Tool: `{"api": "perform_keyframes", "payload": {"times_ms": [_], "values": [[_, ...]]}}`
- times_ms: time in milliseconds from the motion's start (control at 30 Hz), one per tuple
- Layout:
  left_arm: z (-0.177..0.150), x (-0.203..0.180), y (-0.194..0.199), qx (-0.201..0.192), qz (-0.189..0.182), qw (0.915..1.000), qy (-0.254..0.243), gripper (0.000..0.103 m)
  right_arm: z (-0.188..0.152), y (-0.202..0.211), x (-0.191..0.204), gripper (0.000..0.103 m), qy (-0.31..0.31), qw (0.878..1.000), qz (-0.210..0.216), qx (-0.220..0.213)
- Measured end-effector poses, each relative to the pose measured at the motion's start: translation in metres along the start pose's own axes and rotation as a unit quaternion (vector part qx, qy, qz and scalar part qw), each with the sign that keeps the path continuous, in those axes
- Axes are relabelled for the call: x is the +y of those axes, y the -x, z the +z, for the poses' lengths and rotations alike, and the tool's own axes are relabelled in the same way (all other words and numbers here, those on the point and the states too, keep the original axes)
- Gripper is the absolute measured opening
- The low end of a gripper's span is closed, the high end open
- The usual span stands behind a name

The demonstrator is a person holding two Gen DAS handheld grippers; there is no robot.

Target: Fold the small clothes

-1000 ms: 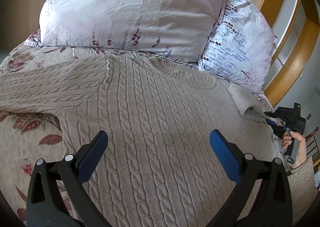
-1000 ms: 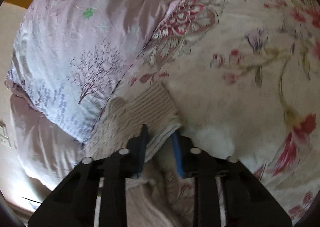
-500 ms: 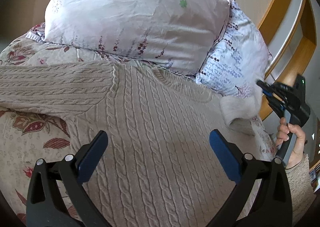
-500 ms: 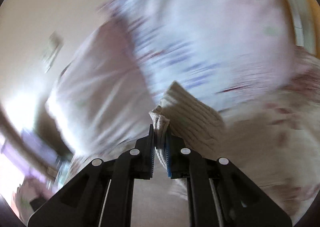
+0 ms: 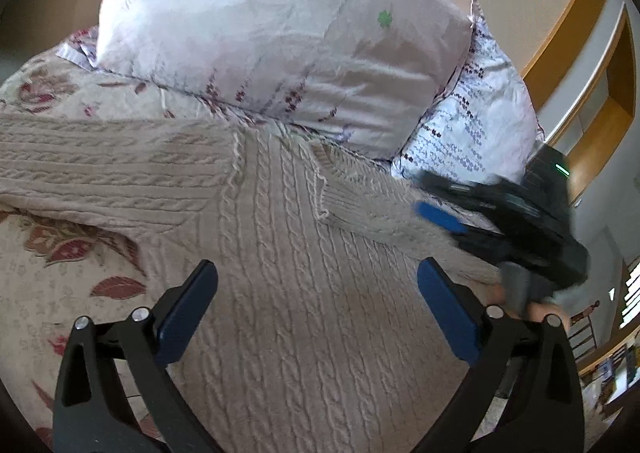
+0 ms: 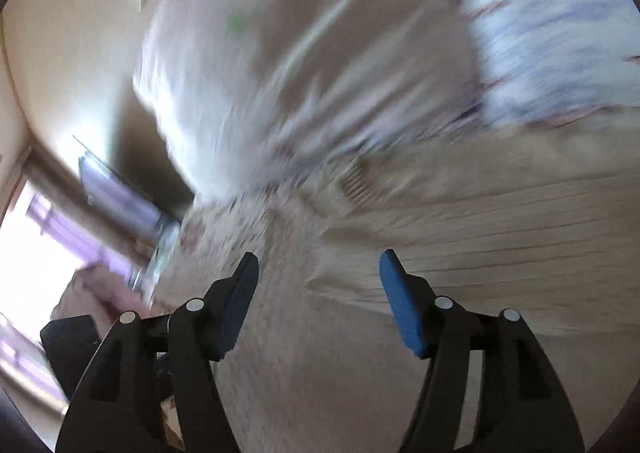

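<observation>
A beige cable-knit sweater (image 5: 280,253) lay flat on the bed with the flowered cover (image 5: 52,245), directly under and ahead of the left tongs (image 5: 316,289). Its long axis ran away from these tongs, with the ribbed neck opening (image 5: 320,157) at the far end, pointing toward the two pillows. One sleeve (image 5: 100,173) stretched out to the left side of the left tongs, across the bed. The other sleeve (image 5: 376,213) was folded over the body of the sweater, and its ribbed cuff edge lay just ahead of the left tongs, near the neck.

The left tongs stood wide open above the sweater body, closing only a little, with nothing pressed between the blue pads (image 5: 184,313).

The left wrist view also showed the right tongs (image 5: 440,215) to the right and ahead, just beside the folded sleeve, with a hand (image 5: 536,305) behind them. A large pale flowered pillow (image 5: 280,33) and a white pillow with blue print (image 5: 472,125) lay beyond the neck.

The right wrist view was strongly blurred. It showed the right tongs (image 6: 318,285) opening, with no cloth between the pads, and the folded sleeve (image 6: 500,237) just ahead and to the right. A bright window (image 6: 36,245) appeared at the left side only in this view.
</observation>
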State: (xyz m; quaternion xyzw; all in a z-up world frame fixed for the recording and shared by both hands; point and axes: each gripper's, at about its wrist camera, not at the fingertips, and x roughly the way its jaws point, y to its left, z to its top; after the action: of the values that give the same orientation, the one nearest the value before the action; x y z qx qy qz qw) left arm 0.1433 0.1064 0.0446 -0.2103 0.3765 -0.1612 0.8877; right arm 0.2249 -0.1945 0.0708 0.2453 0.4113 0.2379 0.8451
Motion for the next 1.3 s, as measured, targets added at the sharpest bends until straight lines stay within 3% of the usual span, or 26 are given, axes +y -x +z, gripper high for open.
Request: {"api": "perform_keyframes", "payload": {"times_ms": [67, 100, 200, 333, 367, 467, 567, 667, 700, 767, 867, 1000, 1167, 1233, 1300], "values": [[0.005, -0.003, -0.014, 0.020, -0.014, 0.9996, 0.011, 0.090, -0.002, 0.040, -0.028, 0.064, -0.028, 0.998, -0.040, -0.034], [0.006, -0.005, -0.020, 0.029, -0.021, 0.9992, 0.016, 0.081, -0.003, 0.056, -0.042, 0.064, -0.046, 0.996, -0.056, -0.044], [0.010, -0.017, -0.046, 0.065, -0.045, 0.9958, 0.046, 0.070, -0.015, 0.095, -0.101, 0.055, -0.141, 0.983, -0.103, -0.058], [0.011, -0.026, -0.076, 0.090, -0.033, 0.9918, 0.084, 0.059, -0.036, 0.106, -0.163, 0.045, -0.247, 0.962, -0.107, -0.044], [0.010, -0.025, -0.083, 0.096, -0.032, 0.9900, 0.098, 0.058, -0.041, 0.108, -0.173, 0.038, -0.264, 0.958, -0.101, -0.046], [0.011, -0.024, -0.097, 0.103, -0.022, 0.9862, 0.128, 0.052, -0.040, 0.114, -0.181, 0.036, -0.273, 0.954, -0.105, -0.064], [0.017, -0.022, -0.106, 0.097, -0.013, 0.9846, 0.145, 0.038, -0.033, 0.112, -0.183, 0.033, -0.280, 0.949, -0.122, -0.083], [0.023, -0.018, -0.116, 0.095, -0.013, 0.9825, 0.160, 0.016, -0.030, 0.111, -0.187, 0.014, -0.265, 0.950, -0.139, -0.091], [0.024, -0.017, -0.118, 0.094, -0.012, 0.9826, 0.160, 0.006, -0.030, 0.111, -0.185, 0.013, -0.261, 0.951, -0.137, -0.093], [0.026, -0.015, -0.116, 0.090, -0.013, 0.9835, 0.157, 0.001, -0.029, 0.114, -0.176, 0.012, -0.241, 0.956, -0.127, -0.111], [0.035, -0.011, -0.094, 0.055, 0.001, 0.9893, 0.135, 0.000, -0.028, 0.121, -0.169, 0.012, -0.226, 0.959, -0.119, -0.123], [0.040, 0.001, -0.083, 0.044, 0.021, 0.9905, 0.128, 0.000, -0.033, 0.118, -0.167, 0.012, -0.210, 0.961, -0.136, -0.114], [0.029, -0.002, -0.092, 0.088, -0.037, 0.9862, 0.135, 0.003, -0.037, 0.114, -0.179, 0.012, -0.231, 0.957, -0.141, -0.101], [0.025, -0.012, -0.098, 0.099, -0.041, 0.9855, 0.131, 0.020, -0.036, 0.114, -0.178, 0.013, -0.234, 0.957, -0.140, -0.099], [0.024, -0.018, -0.104, 0.103, -0.032, 0.9850, 0.135, 0.032, -0.035, 0.115, -0.178, 0.013, -0.236, 0.957, -0.139, -0.099]]}}
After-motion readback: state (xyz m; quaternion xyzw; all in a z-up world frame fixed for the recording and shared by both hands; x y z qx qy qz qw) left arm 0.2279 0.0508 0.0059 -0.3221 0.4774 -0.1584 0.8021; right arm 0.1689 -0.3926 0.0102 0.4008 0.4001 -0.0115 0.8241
